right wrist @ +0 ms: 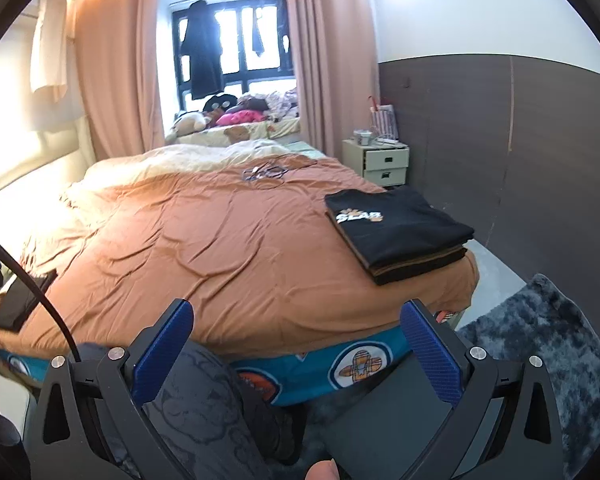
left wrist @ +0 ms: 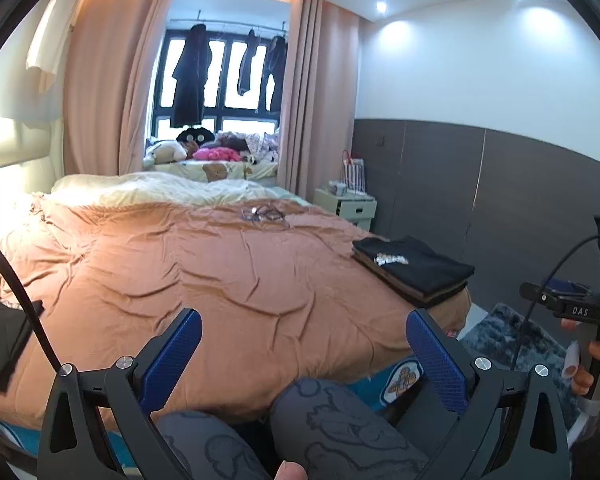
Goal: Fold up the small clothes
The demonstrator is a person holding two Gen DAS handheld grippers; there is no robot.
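Clearly, both grippers are held wide apart and nothing is gripped. The left gripper (left wrist: 304, 354) is raised above the near edge of the bed (left wrist: 204, 272), over the person's knees. The right gripper (right wrist: 296, 344) is kept at the same edge. A stack of folded clothes (right wrist: 400, 232) is laid on the brown blanket near the right corner of the bed, with a black printed shirt (left wrist: 414, 262) on top. Another dark cloth (right wrist: 20, 300) is seen at the left edge.
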